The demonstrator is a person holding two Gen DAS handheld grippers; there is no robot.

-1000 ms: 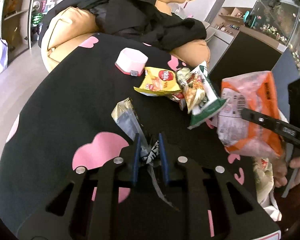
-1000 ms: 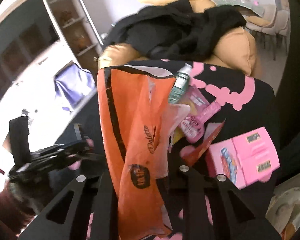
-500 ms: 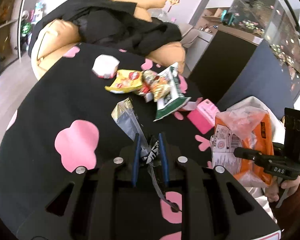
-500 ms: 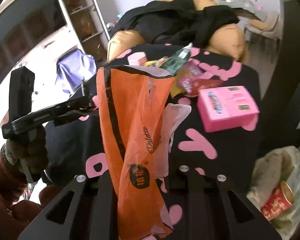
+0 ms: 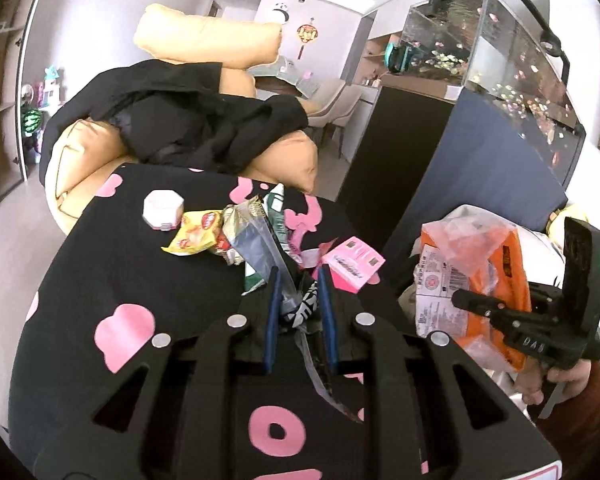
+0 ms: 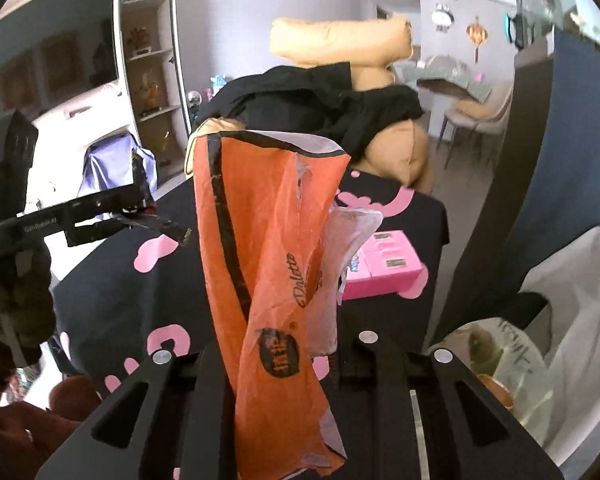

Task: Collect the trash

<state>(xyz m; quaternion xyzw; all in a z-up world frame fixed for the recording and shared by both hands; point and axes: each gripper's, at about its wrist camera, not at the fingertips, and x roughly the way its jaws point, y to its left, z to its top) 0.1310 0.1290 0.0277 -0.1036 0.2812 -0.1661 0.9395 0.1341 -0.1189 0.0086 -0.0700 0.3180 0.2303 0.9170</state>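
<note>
While clamped between each gripper's jaws: silver wrapper (image 5: 260, 256) left, orange bag (image 6: 268, 264) right.

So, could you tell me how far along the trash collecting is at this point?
Partly done. The white-lined bin already holds some trash. In hand: the left gripper is shut on a clear wrapper, the right gripper on an orange plastic bag. Left on the table: a yellow snack packet, green packet, pink box.
</note>
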